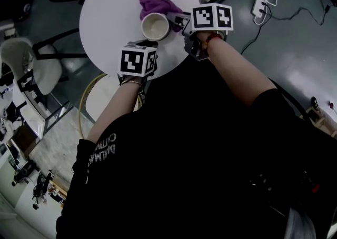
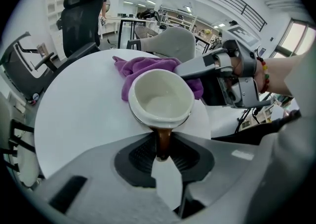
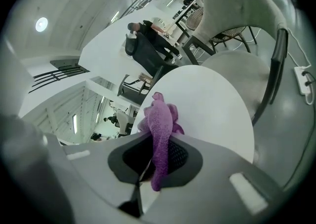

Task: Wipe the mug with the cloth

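A cream mug (image 1: 155, 26) stands on the round white table (image 1: 105, 22), near its right edge. My left gripper (image 1: 148, 42) comes at it from the near side. In the left gripper view the mug (image 2: 160, 97) sits upright and its brown handle (image 2: 163, 141) is pinched between the pads of the left gripper (image 2: 163, 153). A purple cloth (image 1: 152, 2) lies bunched just behind the mug. My right gripper (image 1: 178, 20) is shut on one end of the cloth (image 3: 160, 129), which hangs through the jaws of the right gripper (image 3: 157, 163). The right gripper (image 2: 222, 77) reaches in beside the mug's rim.
A white chair (image 1: 42, 69) stands left of the table and a round stool (image 1: 100, 96) sits partly under its near edge. Another pale chair (image 3: 242, 6) is across the table. A power strip with cables (image 1: 259, 6) lies on the floor to the right.
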{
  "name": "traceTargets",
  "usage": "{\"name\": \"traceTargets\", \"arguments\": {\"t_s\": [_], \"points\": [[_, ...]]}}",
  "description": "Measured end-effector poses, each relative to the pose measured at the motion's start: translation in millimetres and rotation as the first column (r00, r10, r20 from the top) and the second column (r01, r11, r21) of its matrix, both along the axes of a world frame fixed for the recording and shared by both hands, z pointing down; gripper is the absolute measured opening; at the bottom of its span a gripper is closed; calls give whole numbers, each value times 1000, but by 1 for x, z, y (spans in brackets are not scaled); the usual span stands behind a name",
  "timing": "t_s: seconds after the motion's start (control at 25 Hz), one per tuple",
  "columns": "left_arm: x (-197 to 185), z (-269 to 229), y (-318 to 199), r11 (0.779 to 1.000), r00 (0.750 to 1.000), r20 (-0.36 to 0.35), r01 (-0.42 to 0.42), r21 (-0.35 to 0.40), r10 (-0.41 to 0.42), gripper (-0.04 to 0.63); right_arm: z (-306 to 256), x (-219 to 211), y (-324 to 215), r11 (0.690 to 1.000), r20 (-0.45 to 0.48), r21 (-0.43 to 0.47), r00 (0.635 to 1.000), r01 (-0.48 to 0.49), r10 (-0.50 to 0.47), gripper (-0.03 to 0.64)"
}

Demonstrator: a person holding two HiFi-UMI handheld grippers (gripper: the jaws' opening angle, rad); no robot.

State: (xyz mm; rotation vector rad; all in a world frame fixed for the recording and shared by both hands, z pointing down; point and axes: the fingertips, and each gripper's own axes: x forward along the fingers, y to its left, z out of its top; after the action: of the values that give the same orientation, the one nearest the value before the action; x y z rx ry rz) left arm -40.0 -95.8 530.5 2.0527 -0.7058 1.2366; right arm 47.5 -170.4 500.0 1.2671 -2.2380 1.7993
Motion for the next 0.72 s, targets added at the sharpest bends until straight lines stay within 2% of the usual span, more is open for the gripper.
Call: {"name": "traceTargets", "arguments": {"t_s": [0.36, 0.72], "points": [[2, -1, 10, 997, 997, 10, -76, 16, 76, 64, -5, 2, 25, 998, -66, -27, 996, 57, -58, 32], [-1, -10, 1, 998, 998, -25, -63, 24, 64, 66, -14, -2, 23, 998, -120, -30, 991, 52, -56, 29]]}}
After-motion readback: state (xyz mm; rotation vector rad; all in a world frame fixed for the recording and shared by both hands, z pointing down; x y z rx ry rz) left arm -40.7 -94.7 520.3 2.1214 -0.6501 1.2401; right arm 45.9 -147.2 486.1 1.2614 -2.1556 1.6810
